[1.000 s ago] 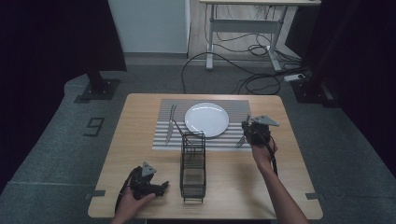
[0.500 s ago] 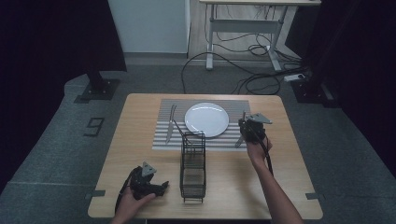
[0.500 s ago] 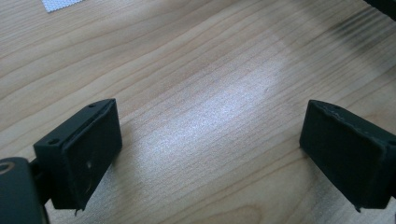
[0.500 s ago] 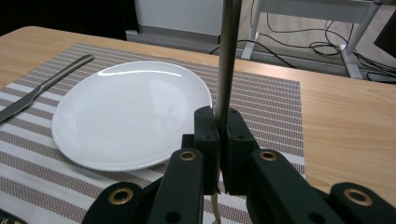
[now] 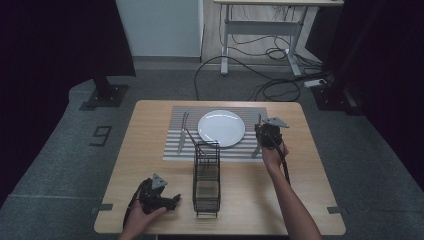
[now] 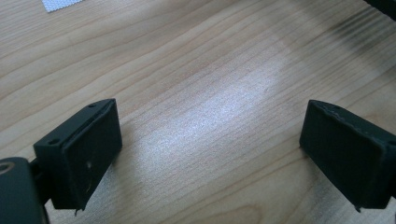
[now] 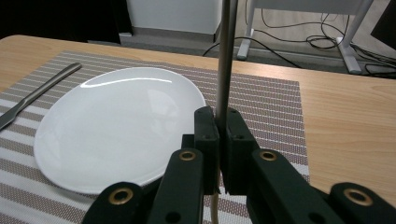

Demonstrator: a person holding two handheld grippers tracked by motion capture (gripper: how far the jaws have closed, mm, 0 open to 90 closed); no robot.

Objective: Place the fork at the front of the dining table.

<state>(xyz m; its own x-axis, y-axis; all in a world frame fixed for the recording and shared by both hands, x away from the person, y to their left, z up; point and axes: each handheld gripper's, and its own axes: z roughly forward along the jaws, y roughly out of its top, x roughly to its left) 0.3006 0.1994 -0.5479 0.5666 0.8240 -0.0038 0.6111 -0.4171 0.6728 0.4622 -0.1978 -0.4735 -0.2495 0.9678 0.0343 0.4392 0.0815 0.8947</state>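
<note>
Setting the table looks well under way. The right gripper (image 7: 218,122) has its jaws pinched tight on the thin metal handle of a piece of cutlery (image 7: 225,56), which rises upright from between the pads; which end hangs below them cannot be told, so it may be a knife or a spoon. In the high view this gripper (image 5: 262,136) hovers over the right edge of the striped placemat (image 5: 176,150), with the white plate (image 5: 221,128) just to its left.

Beyond the plate, on the side away from this gripper, a utensil (image 5: 182,132) already lies on the placemat, so that side seems done. A second slim piece (image 5: 191,137) appears to lean near the wire caddy (image 5: 206,176), which stands nearer the person than the plate and, as far as can be seen, looks almost emptied.

The left gripper (image 6: 210,149) rests low over bare wood of the table (image 6: 196,60), jaws spread wide with nothing between them, well apart from the caddy's left side (image 5: 159,196).

What remains, by my judgement, is laying the held piece down flat beside the plate's right rim and letting go.
</note>
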